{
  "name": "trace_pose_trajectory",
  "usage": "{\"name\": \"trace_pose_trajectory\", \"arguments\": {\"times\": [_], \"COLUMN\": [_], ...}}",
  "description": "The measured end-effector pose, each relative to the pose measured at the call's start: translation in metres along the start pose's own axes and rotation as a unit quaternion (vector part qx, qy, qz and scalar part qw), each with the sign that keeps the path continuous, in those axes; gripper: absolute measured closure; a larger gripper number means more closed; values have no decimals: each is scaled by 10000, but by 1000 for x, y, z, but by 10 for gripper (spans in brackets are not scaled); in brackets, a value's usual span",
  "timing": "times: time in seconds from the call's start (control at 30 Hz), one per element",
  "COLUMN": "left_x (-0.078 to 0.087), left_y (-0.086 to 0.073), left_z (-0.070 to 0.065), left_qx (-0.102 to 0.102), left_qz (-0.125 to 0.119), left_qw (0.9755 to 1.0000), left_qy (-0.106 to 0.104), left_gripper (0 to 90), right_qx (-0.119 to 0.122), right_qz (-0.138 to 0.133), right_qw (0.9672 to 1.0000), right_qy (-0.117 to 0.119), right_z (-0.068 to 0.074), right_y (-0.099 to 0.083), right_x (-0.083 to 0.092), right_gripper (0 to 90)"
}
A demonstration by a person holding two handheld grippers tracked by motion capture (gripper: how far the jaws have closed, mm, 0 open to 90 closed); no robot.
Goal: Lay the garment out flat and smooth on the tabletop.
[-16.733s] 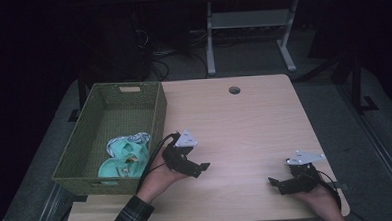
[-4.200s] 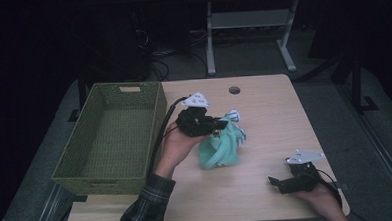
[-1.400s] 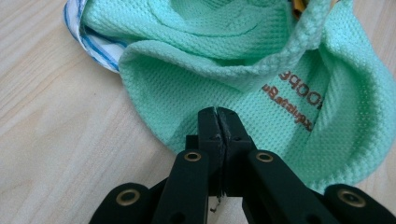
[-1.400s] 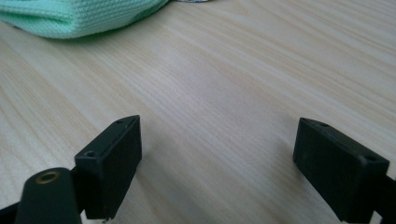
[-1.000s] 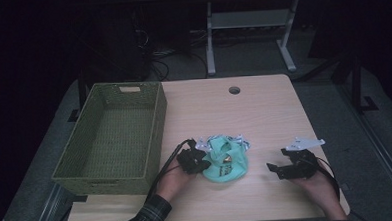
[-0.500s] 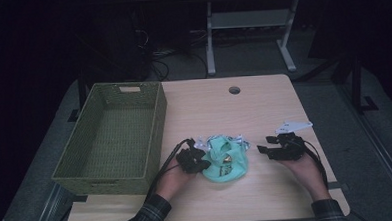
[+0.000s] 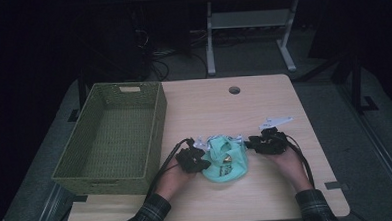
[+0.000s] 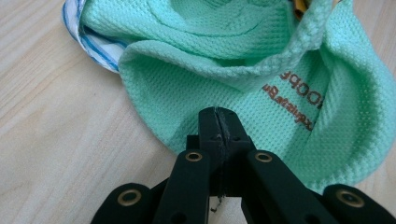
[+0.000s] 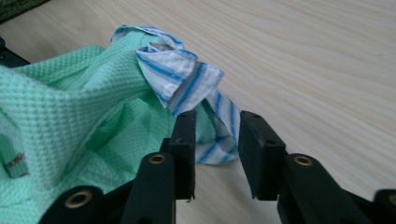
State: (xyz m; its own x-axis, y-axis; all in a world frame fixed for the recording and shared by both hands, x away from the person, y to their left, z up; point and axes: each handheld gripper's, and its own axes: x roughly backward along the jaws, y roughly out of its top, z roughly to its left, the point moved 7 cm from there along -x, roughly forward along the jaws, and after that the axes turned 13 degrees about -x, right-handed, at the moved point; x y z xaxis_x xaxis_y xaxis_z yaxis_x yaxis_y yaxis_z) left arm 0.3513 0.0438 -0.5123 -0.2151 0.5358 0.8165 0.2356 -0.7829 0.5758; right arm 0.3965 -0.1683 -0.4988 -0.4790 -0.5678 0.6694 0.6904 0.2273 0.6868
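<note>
A mint-green waffle-knit cloth lies crumpled on the table near its front edge, with brown print on it. White fabric with blue stripes is bunched at the cloth's far side. My left gripper is shut at the cloth's left hem, its tips pinching the green fabric. My right gripper sits at the cloth's right side. Its jaws have just been closing and stand a little apart, with the striped edge between them; the pads do not press on it.
A green woven basket stands on the left half of the table, close to my left hand. A round cable hole is at the far middle. Bare wood stretches behind and to the right of the cloth.
My right gripper has moved left up to the cloth and its jaws have narrowed around the striped edge. The left gripper and the cloth have stayed put.
</note>
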Motion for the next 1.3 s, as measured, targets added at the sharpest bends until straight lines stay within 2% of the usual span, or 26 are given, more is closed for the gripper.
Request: {"name": "trace_pose_trajectory", "arguments": {"times": [0.23, 0.4, 0.57, 0.67, 0.83, 1.0, 1.3], "left_x": [0, 0, 0, 0, 0, 0, 0], "left_y": [0, 0, 0, 0, 0, 0, 0], "left_z": [0, 0, 0, 0, 0, 0, 0], "left_qx": [-8, -26, -26, -29, -29, -1, -11], "left_qz": [-1, 4, 1, 3, 1, -8, -7], "left_qw": [10000, 10000, 10000, 10000, 10000, 10000, 10000], "left_qy": [8, -11, -8, -12, -12, -16, -14], "left_gripper": [891, 891, 891, 891, 891, 892, 893], "right_qx": [-70, -75, -23, 45, 126, -16, -164], "right_qz": [54, 197, 272, 242, 135, 48, -146], "right_qw": [9998, 9996, 9996, 9997, 9998, 9999, 9993], "right_qy": [186, 192, 120, 82, -11, -106, -305], "right_z": [6, 7, 6, 6, 6, 1, -17], "right_y": [0, -5, -9, -8, -5, -3, -1], "right_x": [-15, -26, -28, -28, -22, -11, 10], "right_gripper": [724, 789, 869, 886, 889, 889, 891]}}
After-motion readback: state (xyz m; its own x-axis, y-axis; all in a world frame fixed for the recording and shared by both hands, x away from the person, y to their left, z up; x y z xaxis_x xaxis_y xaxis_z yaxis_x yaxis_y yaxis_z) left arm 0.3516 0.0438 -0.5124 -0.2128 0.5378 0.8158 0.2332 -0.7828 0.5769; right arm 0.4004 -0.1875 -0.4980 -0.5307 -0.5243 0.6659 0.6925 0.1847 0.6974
